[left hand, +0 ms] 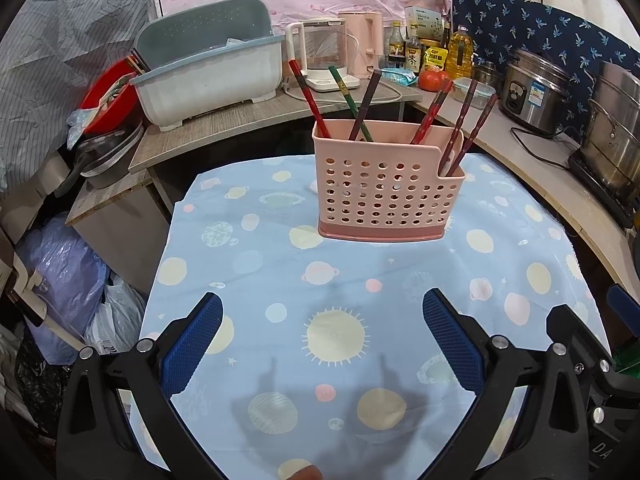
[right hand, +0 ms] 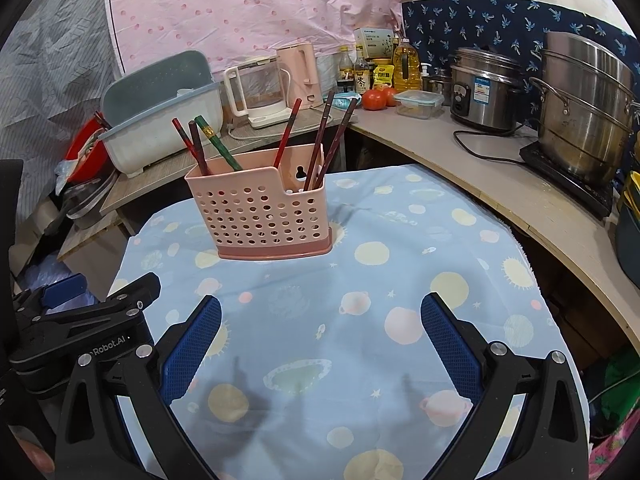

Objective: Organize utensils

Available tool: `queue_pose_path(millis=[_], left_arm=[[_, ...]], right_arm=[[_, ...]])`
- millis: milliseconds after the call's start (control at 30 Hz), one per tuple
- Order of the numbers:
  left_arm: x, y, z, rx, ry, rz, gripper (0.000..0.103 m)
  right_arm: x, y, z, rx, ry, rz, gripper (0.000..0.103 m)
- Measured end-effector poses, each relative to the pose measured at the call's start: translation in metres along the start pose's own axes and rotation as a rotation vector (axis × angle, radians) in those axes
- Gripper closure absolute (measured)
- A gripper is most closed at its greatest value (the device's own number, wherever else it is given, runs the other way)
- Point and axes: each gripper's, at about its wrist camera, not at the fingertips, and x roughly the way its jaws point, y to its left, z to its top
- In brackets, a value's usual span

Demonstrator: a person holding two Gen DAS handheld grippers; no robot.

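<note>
A pink perforated utensil holder point(left hand: 384, 188) stands upright on the blue planet-print tablecloth point(left hand: 280, 272); it also shows in the right wrist view point(right hand: 264, 216). Several chopsticks point(left hand: 308, 96) stand in it, red, green and dark brown, some in its left part and some in its right part point(right hand: 320, 140). My left gripper point(left hand: 322, 308) is open and empty, hovering above the cloth in front of the holder. My right gripper point(right hand: 320, 308) is open and empty, in front and to the right of the holder. The left gripper's body shows at the left of the right wrist view point(right hand: 84, 320).
A counter behind holds a dish rack point(left hand: 208, 68), a glass kettle point(left hand: 324, 52), a pink kettle point(right hand: 298, 76), bottles, tomatoes point(right hand: 376, 98) and a lidded container point(right hand: 418, 102). A rice cooker point(right hand: 484, 88) and steel pots point(right hand: 584, 108) stand on the right counter. Plastic bags point(left hand: 72, 280) lie at the left.
</note>
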Motion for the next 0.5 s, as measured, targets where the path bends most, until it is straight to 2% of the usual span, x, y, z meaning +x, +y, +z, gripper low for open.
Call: queue_pose_path(millis=[500], left_arm=[[-0.0018,-0.0022,0.0008,0.008,0.000,-0.001,0.007]], right_arm=[[0.0002,0.0005,-0.0002,-0.001,0.002,0.000,0.006]])
